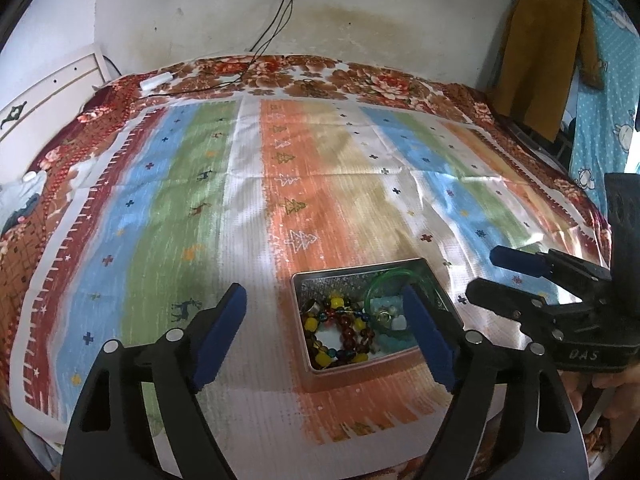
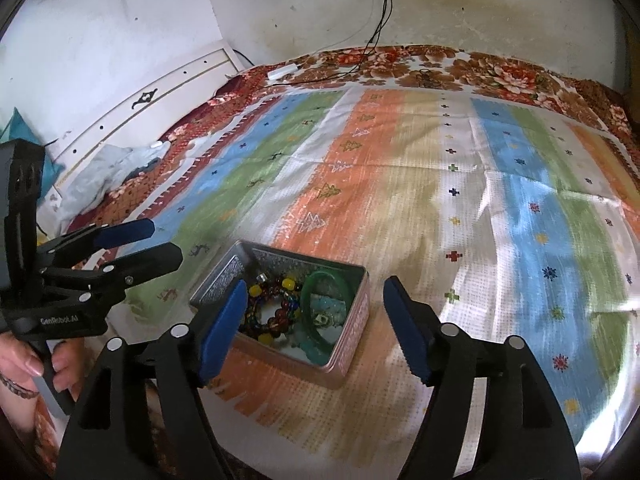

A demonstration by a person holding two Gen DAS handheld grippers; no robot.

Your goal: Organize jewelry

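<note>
An open metal tin (image 1: 304,344) (image 2: 352,344) rests on the striped cloth (image 1: 240,208) (image 2: 460,184) near the front. Inside lie a beaded bracelet with red and yellow beads (image 1: 340,332) (image 2: 276,308), a green bangle (image 1: 390,280) (image 2: 316,320) and pale turquoise beads (image 1: 394,340) (image 2: 328,304). My left gripper (image 1: 326,336) hovers open above the tin's left part, nothing between its blue pads. My right gripper (image 2: 316,328) also stands open over the tin, empty. Each gripper shows in the other's view: the right one (image 1: 496,276), the left one (image 2: 164,244).
The cloth covers a floral bedspread (image 1: 360,80) (image 2: 500,68). A white headboard (image 1: 48,92) (image 2: 160,96) stands at the left. Cables (image 1: 276,20) (image 2: 380,12) run from a wall socket to a white charger (image 1: 156,79) (image 2: 283,71). A brown garment (image 1: 540,52) hangs at right. A hand (image 2: 24,360) grips the left tool.
</note>
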